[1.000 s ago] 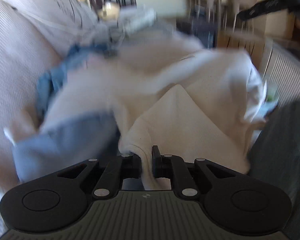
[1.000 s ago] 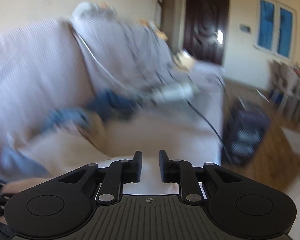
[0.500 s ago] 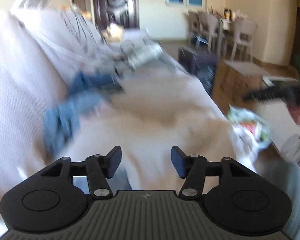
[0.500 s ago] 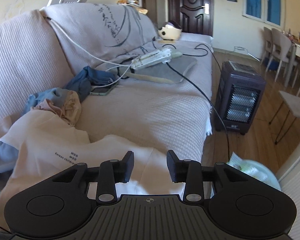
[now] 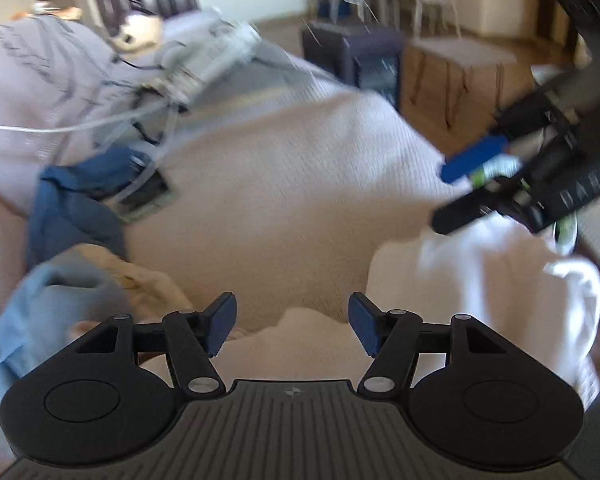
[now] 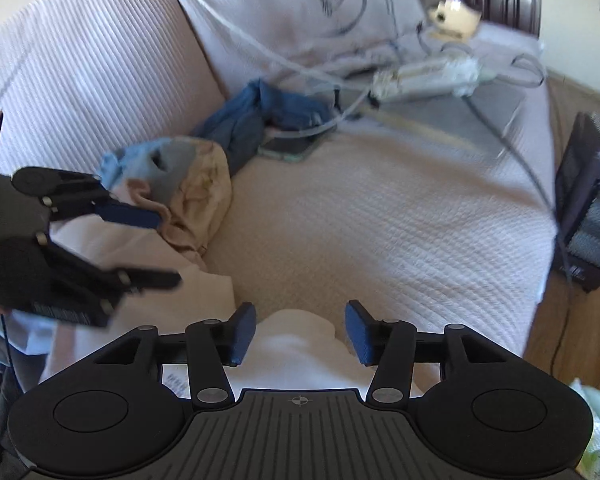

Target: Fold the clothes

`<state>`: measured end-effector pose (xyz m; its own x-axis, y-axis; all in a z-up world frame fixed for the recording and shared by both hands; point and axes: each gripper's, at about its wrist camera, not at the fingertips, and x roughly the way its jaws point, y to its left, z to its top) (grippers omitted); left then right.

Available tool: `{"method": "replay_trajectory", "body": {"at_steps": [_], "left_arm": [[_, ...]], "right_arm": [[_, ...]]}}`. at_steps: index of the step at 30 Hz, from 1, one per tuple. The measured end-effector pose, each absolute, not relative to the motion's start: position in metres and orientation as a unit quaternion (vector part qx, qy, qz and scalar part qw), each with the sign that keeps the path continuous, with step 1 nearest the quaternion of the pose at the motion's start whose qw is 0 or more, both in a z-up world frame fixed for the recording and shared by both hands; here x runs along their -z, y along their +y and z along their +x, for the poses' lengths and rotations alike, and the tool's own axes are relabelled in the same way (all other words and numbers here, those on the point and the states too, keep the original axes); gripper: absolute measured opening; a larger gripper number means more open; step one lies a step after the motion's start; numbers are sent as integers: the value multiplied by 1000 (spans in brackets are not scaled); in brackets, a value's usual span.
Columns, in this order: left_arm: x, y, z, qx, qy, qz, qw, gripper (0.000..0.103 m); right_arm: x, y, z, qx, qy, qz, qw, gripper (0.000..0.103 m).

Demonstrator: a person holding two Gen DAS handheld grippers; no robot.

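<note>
Cream-white cotton garment [image 6: 296, 340] lay spread on the seat of the sofa, its near part cut off under both gripper bodies; small dark print showed at its edge, too small to read. Sofa under a ribbed white quilted cover [image 6: 380, 232] taken as landmark.

Right gripper [image 6: 300, 330]: blue-padded jaws opening, a hump of the garment between them, pads not pressing it. Left gripper [image 5: 292, 326]: jaws opening too, released, the garment's edge below the gap, nothing gripped.

Against the sofa's backrest beside the garment: a crumpled heap of pale blue and beige clothes [image 6: 180, 188]. Further along the backrest, a bunched dark blue cloth [image 6: 256, 120], a phone-like slab half hidden under it. Beyond that on the seat, a white power strip [image 6: 428, 76] with tangled cables, blurred. Off the sofa's front edge, a dark boxy heater [image 6: 592, 208], cut off by the frame. Left wrist view heavily blurred; room behind the sofa hard to make out.
</note>
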<state>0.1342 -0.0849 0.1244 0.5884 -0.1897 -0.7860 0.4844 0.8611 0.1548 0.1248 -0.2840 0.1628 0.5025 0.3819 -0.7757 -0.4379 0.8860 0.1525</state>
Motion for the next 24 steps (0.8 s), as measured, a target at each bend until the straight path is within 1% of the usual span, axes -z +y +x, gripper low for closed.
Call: {"method": "replay_trajectory", "body": {"at_steps": [2,4,8,9,10,11,12,13,14,15,16,17,19,21,24], "left_arm": [[-107,-86,141,186,431,196,861,59],[-94,-82,146,181,452,194,852,59],[-78,-70,149,195,461,180,847,57],[-77,-70,147,196,463,177,846,55],[-77,-70,146,197,462,178,846,50],[-77,-71,144,199,461,184,845,47],[-77,-71,141,197,458,189,846,40],[-77,-72,137,196,456,195,846,33],[-78,-71,134,190,453,195,849,29],[-80,-69,131,185,450,192,853,20],[-81,-68,129,179,446,190,856,19],[-84,-64,127,178,445,175,860,17],[-95,-58,128,178,440,140,869,15],[-110,-58,129,180,417,130,881,15],[-139,-65,147,172,370,130,904,14]], "right_arm": [[-148,-278,140,-239,462,-43,853,52],[-132,-274,151,-235,485,-53,841,62],[-104,-270,159,-235,514,-56,823,63],[-98,-270,159,-234,522,-53,819,63],[-94,-270,158,-234,526,-49,816,63],[-92,-270,154,-233,523,-51,819,63],[-92,-268,150,-230,517,-60,822,62],[-92,-266,146,-225,515,-67,824,56],[-92,-265,143,-220,516,-67,825,50],[-93,-263,140,-213,518,-66,826,44],[-94,-262,137,-207,515,-75,828,35],[-96,-261,133,-203,511,-83,831,32],[-104,-265,127,-193,504,-81,838,22],[-115,-267,121,-183,487,-83,850,17],[-141,-271,118,-158,442,-93,878,16]]}}
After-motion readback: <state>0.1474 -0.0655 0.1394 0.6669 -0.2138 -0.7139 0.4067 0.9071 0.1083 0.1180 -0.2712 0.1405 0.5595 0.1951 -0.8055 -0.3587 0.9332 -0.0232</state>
